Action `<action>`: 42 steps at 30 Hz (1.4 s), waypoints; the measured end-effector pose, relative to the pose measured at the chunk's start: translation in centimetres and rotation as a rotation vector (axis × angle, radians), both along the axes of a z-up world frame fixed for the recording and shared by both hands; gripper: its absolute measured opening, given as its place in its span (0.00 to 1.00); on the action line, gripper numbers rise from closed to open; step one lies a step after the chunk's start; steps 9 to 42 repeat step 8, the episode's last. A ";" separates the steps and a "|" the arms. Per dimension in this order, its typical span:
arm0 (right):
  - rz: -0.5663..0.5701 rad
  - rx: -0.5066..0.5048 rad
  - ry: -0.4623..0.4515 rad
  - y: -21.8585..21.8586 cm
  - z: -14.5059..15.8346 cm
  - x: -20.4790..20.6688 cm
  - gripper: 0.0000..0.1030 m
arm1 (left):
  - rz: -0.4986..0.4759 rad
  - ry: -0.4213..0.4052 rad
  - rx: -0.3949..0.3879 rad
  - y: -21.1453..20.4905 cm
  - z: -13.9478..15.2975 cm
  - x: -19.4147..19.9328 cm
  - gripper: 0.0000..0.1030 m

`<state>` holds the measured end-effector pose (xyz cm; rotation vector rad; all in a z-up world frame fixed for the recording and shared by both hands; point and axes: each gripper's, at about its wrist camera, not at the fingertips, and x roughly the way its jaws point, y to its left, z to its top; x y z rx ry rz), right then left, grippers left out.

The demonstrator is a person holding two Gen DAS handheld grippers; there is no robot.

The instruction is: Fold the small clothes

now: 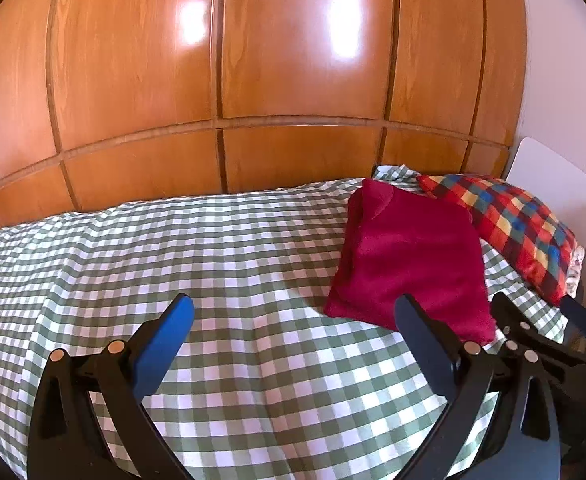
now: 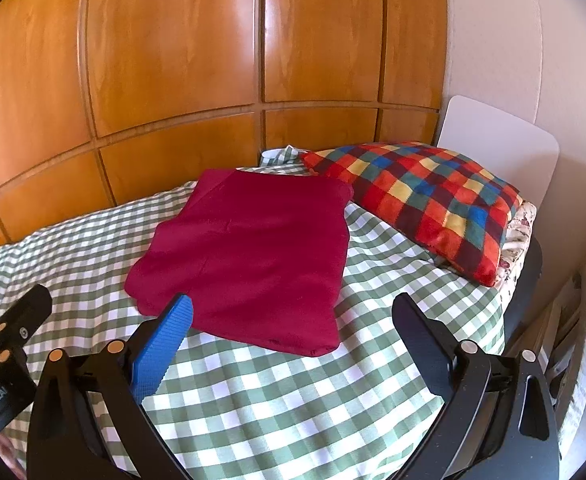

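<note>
The left hand-held gripper (image 1: 293, 320) hangs spread wide and empty over the green checked bed cover (image 1: 213, 248). Right of it, the folded red garment (image 2: 249, 252) lies flat on the cover, its far corner next to the multicoloured checked pillow (image 2: 433, 200). The right hand-held gripper (image 2: 293, 316) hangs wide and empty just before the garment's near edge.
</note>
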<state>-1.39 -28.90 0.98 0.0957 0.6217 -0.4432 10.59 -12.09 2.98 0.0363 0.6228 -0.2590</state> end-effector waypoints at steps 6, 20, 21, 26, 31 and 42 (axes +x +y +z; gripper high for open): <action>0.000 0.002 0.002 0.0 -0.1 0.0 0.96 | -0.002 0.021 0.007 0.2 -0.5 -0.1 0.97; 0.002 0.004 -0.001 -0.1 -0.1 0.1 0.96 | -0.005 0.031 0.008 0.3 -0.7 -0.1 0.97; 0.002 0.004 -0.001 -0.1 -0.1 0.1 0.96 | -0.005 0.031 0.008 0.3 -0.7 -0.1 0.97; 0.002 0.004 -0.001 -0.1 -0.1 0.1 0.96 | -0.005 0.031 0.008 0.3 -0.7 -0.1 0.97; 0.002 0.004 -0.001 -0.1 -0.1 0.1 0.96 | -0.005 0.031 0.008 0.3 -0.7 -0.1 0.97; 0.002 0.004 -0.001 -0.1 -0.1 0.1 0.96 | -0.005 0.031 0.008 0.3 -0.7 -0.1 0.97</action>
